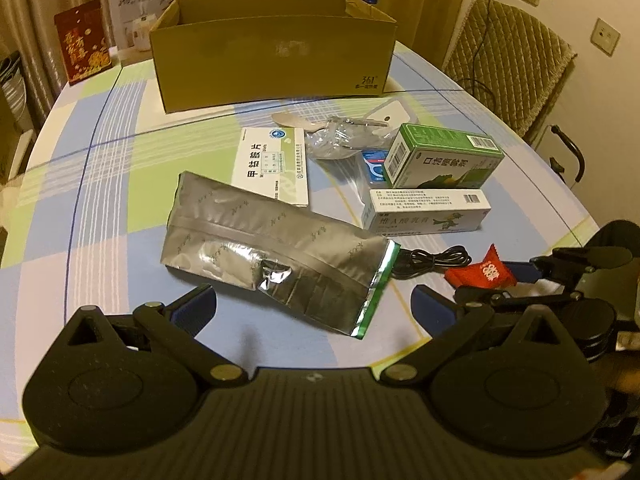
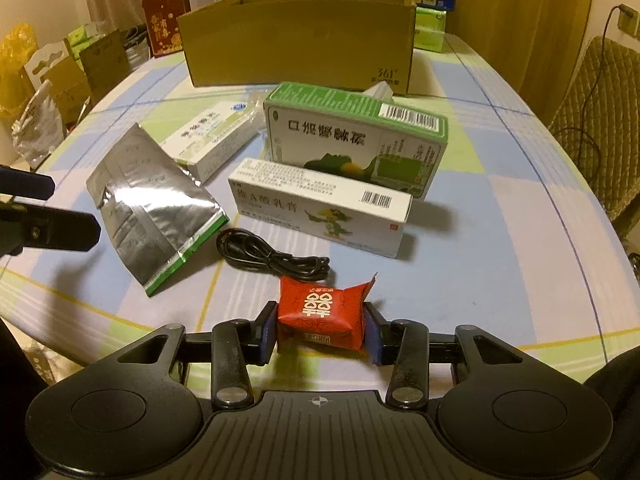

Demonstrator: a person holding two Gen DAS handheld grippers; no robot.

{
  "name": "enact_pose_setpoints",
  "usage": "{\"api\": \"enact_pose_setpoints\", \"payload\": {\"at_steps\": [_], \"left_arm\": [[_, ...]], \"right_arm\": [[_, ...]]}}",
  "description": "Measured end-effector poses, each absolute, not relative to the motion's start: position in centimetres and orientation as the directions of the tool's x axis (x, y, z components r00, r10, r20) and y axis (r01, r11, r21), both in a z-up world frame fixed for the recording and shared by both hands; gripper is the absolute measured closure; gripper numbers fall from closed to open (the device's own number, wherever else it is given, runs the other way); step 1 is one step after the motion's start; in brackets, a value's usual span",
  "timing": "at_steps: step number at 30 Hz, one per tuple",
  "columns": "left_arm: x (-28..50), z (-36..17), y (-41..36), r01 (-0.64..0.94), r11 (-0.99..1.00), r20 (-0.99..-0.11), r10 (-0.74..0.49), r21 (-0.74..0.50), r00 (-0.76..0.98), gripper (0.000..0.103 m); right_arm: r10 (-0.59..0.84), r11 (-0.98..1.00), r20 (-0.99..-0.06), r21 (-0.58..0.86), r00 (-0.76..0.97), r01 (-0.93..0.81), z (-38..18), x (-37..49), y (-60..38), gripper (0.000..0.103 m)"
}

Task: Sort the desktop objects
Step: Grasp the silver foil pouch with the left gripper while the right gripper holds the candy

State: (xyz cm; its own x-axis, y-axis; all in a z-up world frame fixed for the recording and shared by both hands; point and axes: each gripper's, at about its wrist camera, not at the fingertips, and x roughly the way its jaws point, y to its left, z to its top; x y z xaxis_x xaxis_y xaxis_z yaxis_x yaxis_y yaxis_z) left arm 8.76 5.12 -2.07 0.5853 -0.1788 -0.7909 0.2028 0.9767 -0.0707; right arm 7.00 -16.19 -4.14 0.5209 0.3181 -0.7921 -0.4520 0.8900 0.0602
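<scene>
Red candy packet [image 2: 322,314] is sitting between my right gripper's [image 2: 322,330] blue pads, and both pads are pressing against its sides, so I am clasping it low over the checked tablecloth [image 2: 500,240], near the front edge of the table. In the left wrist view the same packet [image 1: 480,274] is showing at the far right, with my right gripper [image 1: 560,280] reaching in around it.

My left gripper [image 1: 314,300] is hovering with its jaws spread wide and nothing between the pads; the silver foil pouch [image 1: 276,250] is lying just ahead of it, flat on the cloth.

A coiled black cable [image 2: 272,258] is lying just beyond the candy, between it and the pouch's green-edged end. Behind the cable, a long white ointment box [image 2: 320,212] is resting on its side, and a green-and-white medicine box [image 2: 356,136] is sitting just behind that. A flat white tablet box [image 1: 274,166] is lying beside the pouch's far end, with a crumpled clear plastic bag [image 1: 340,140] near it. An open cardboard box [image 2: 300,48] is standing at the back of the table.
</scene>
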Motion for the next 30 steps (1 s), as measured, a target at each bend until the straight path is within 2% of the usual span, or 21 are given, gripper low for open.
{"api": "enact_pose_setpoints", "payload": {"at_steps": [7, 11, 15, 18, 24, 28, 30], "left_arm": [[9.2, -1.7, 5.2, 0.328, 0.945, -0.795, -0.208, -0.012, 0.570, 0.001], [9.7, -1.3, 5.2, 0.471, 0.878, -0.800, -0.217, 0.090, 0.559, 0.001], [9.9, -1.2, 5.4, 0.656, 0.718, -0.786, -0.259, 0.232, 0.561, 0.002], [11.0, -1.9, 5.8, 0.773, 0.571, -0.810, -0.295, 0.277, 0.508, 0.005], [12.9, -4.7, 4.7, 0.864, 0.304, -0.849, -0.229, 0.402, 0.476, 0.012], [13.7, -6.0, 4.0, 0.895, 0.181, -0.869, -0.224, 0.409, 0.442, 0.012], [14.0, -6.7, 3.7, 0.907, 0.132, -0.882, -0.215, 0.400, 0.420, 0.015]], "right_arm": [[0.355, 0.871, -0.775, 0.071, 0.522, -0.486, -2.3, 7.0, -16.4, 0.063], [0.373, 0.856, -0.778, 0.079, 0.506, -0.510, -1.9, 6.9, -16.4, 0.063], [0.376, 0.848, -0.783, 0.076, 0.495, -0.524, -2.0, 6.9, -16.4, 0.063], [0.373, 0.844, -0.786, 0.067, 0.493, -0.531, -2.0, 6.9, -16.2, 0.063], [0.363, 0.845, -0.789, 0.054, 0.495, -0.533, -2.0, 7.2, -16.1, 0.063], [0.354, 0.847, -0.795, 0.050, 0.492, -0.529, -2.1, 7.6, -16.2, 0.063], [0.353, 0.848, -0.798, 0.052, 0.488, -0.528, -2.3, 7.8, -16.2, 0.063]]}}
